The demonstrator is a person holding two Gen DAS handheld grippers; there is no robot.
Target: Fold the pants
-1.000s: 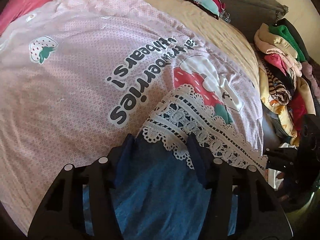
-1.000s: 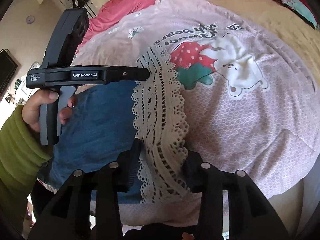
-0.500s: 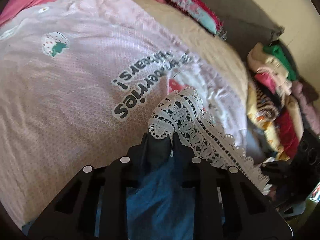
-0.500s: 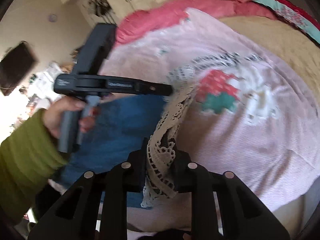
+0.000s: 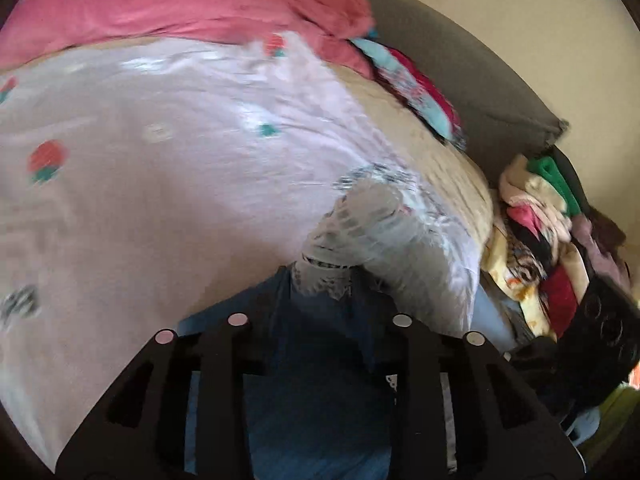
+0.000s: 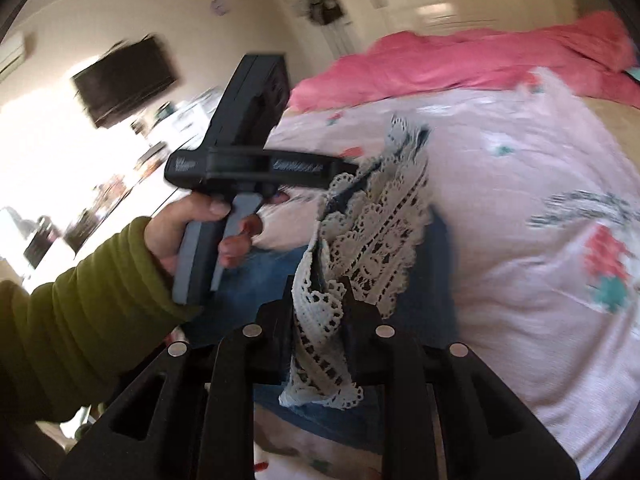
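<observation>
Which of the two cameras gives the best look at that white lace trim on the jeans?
The right wrist view: the lace trim is fairly sharp there, its openwork pattern visible, pinched by the right gripper. The left wrist view shows it blurred, bunched at the left gripper.

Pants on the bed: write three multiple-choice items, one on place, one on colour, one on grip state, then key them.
1. Where does the heap of clothes lie in the left wrist view?
A. right of the bed
B. on the pink cover
C. under the pants

2. What colour is the lace hem of the blue pants?
A. red
B. white
C. green

3. What does the right gripper do?
A. stands open, empty
B. pinches the lace hem
C. grips a pillow

Key: 1 A, the heap sits past the bed's right edge. 2 B, the lace is white against blue cloth. 3 B, lace is clamped between its fingers.
</observation>
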